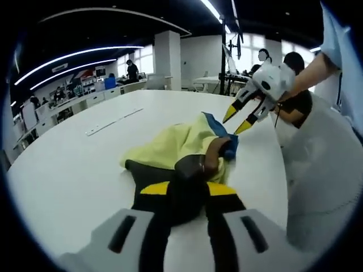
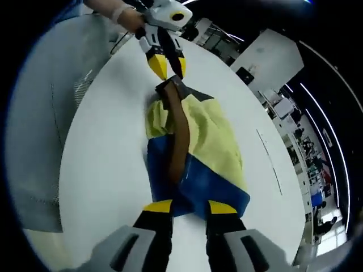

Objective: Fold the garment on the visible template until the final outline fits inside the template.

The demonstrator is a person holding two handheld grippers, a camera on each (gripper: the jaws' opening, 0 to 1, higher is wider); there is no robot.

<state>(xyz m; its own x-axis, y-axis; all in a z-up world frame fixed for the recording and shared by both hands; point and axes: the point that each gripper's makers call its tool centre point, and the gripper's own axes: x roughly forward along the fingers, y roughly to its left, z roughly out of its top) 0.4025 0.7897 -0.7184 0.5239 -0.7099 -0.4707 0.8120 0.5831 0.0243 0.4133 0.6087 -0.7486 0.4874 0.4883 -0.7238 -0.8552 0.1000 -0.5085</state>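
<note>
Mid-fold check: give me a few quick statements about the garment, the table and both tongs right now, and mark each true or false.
1. The garment is yellow and blue with a brown strip. True.
2. It lies on a white table. True.
3. The left tongs hang open above bare table. False: their jaws are closed on the garment's dark end.
4. The right tongs have yellow tips. True.
5. The garment hangs over the table's edge. False: it lies wholly on the tabletop.
</note>
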